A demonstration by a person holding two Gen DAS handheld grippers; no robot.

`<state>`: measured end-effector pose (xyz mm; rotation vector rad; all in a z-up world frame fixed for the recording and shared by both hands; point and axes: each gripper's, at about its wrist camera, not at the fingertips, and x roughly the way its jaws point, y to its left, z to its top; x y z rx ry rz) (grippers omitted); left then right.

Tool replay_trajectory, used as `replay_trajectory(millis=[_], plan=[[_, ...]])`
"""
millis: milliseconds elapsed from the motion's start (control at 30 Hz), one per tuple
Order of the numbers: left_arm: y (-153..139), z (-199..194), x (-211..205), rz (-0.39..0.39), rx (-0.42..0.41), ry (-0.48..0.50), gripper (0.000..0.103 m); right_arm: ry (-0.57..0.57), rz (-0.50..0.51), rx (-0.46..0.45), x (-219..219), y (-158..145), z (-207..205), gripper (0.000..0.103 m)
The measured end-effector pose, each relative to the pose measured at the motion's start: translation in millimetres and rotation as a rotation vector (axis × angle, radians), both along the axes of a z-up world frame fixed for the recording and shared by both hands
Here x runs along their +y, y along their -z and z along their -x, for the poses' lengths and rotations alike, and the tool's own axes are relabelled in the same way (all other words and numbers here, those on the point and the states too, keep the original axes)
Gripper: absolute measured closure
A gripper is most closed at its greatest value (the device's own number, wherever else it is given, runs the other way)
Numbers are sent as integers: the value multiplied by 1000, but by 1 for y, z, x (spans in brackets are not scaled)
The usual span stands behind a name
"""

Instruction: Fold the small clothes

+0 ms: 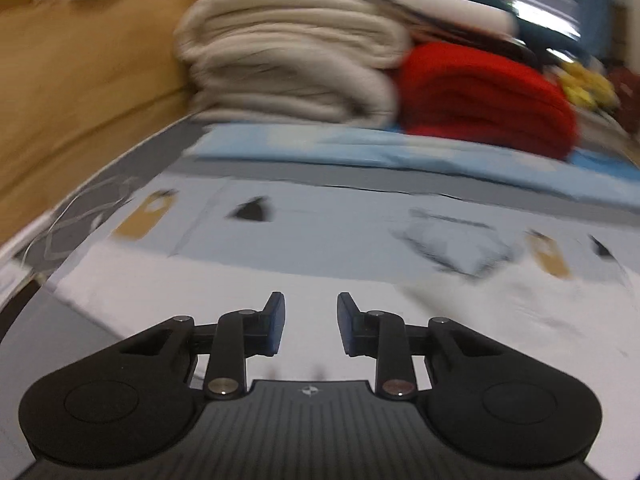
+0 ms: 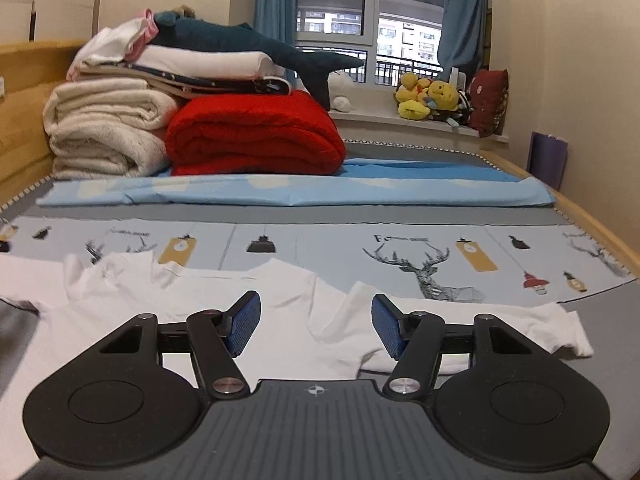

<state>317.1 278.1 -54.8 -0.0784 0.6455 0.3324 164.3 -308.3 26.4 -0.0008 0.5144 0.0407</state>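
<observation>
The white shirt (image 2: 316, 320) lies spread along the near edge of the bed (image 2: 540, 208), with its long axis running left to right. The right gripper (image 2: 316, 326) hovers directly over the shirt, jaws apart and empty, so it is the nearer one. The left gripper (image 1: 311, 322) has a narrow gap, holds nothing, and is over white cloth near the bed's left edge.

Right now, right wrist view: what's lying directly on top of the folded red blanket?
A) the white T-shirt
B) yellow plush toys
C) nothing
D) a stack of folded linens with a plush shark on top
D: the red blanket carries a dark-edged folded sheet and white linens, with the plush shark stretched across them; the yellow toys sit on the windowsill and the white T-shirt lies flat near the right gripper.
</observation>
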Motion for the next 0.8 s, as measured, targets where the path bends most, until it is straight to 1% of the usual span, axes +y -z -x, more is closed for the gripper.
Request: replay_trajectory(millis=[100, 167, 233, 267, 333, 367, 400, 467, 500, 533, 567, 600, 633, 700, 800], plan=[[19, -3, 64, 35, 13, -138, 70, 14, 35, 6, 2, 1, -6, 55], [32, -2, 104, 78, 25, -222, 66, 20, 57, 10, 2, 1, -9, 56], [46, 0, 140, 106, 48, -297, 54, 29, 79, 17, 2, 1, -12, 56], [53, 2, 155, 115, 55, -334, 52, 34, 91, 25, 2, 1, -14, 56], [63, 8, 185, 149, 56, -403, 45, 39, 109, 37, 0, 2, -16, 56], [67, 10, 195, 183, 44, -426, 44, 43, 118, 42, 0, 2, -17, 56], [68, 15, 204, 226, 11, -440, 44, 50, 123, 45, -1, 1, -18, 56], [68, 18, 217, 287, -39, -457, 44, 64, 123, 51, -4, 0, -20, 56], [68, 16, 223, 313, -55, -461, 45, 72, 124, 55, -4, -1, -21, 56], [69, 15, 226, 328, -66, -464, 53, 79, 125, 58, -4, -2, -23, 56], [69, 14, 227, 327, -69, -463, 64, 83, 125, 61, -4, -2, -23, 56], [69, 12, 226, 315, -59, -458, 91, 84, 126, 62, -2, -4, -23, 56], [68, 9, 223, 310, -50, -450, 99, 82, 129, 61, 0, -4, -23, 56], [60, 5, 213, 292, -67, -462, 100, 66, 147, 52, 6, -8, -19, 56], [29, 1, 185, 260, -120, -475, 100, 45, 157, 41, 11, -12, -11, 56]])
